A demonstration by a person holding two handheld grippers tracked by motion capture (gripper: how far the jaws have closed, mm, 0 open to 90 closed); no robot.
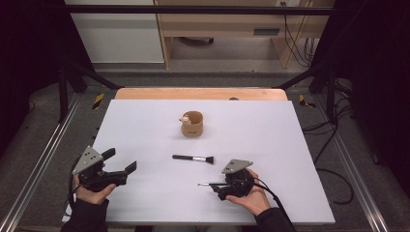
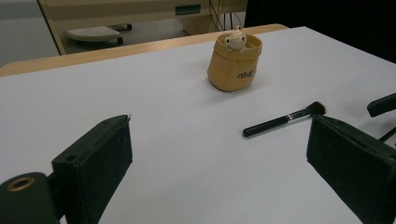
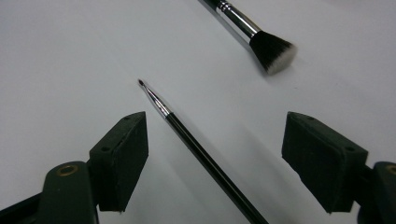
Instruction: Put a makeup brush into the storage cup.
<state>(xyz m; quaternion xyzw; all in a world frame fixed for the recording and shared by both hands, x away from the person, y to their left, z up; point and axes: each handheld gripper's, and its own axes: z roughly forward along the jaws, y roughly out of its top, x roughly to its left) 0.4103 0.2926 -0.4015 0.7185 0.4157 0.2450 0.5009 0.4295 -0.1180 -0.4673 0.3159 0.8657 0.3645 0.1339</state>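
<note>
White table (image 1: pixel 145 193) carried three items. Tan cup-shaped holder (image 1: pixel 192 124) w/ a small pale animal figure (image 1: pixel 185 119) at its rim stood upright toward the far centre; left gripper view showed dark lettering on its side. Black-handled makeup brush (image 1: pixel 193 158) w/ silver ferrule and dark, pale-tipped bristles lay flat nearer the person, handle to the left, bristle head to the right, well apart from the holder. Thin liner brush (image 1: pixel 209 183) (black handle, silver ferrule, fine dark tip) lay flat near the right hand (image 1: pixel 251 197), tip pointing left. Left gripper (image 1: pixel 121 161) was held in the left hand (image 1: pixel 92 193) at the near-left of the table, jaws spread wide, nothing between them; in its own view the bare table surface showed between the black pads, w/ holder and makeup brush farther off to the right. Right gripper (image 3: pixel 215 149) sat at near-centre-right, grey three-cornered plate (image 1: pixel 237 166) on top, jaws spread apart. In right gripper view the liner brush handle ran diagonally through the gap between the two pads, touching neither, tip beyond the left pad; it rested on the table, not pinched. Makeup brush head lay just past that, upper right of the same view. Cable (image 1: pixel 280 208) trailed from right gripper back over the near edge. Beyond the table: wooden edge (image 1: pixel 200 94), grey floor, pale wood furniture (image 1: pixel 232 24) at the back, black cables (image 1: pixel 333 135) on the floor at right.
</note>
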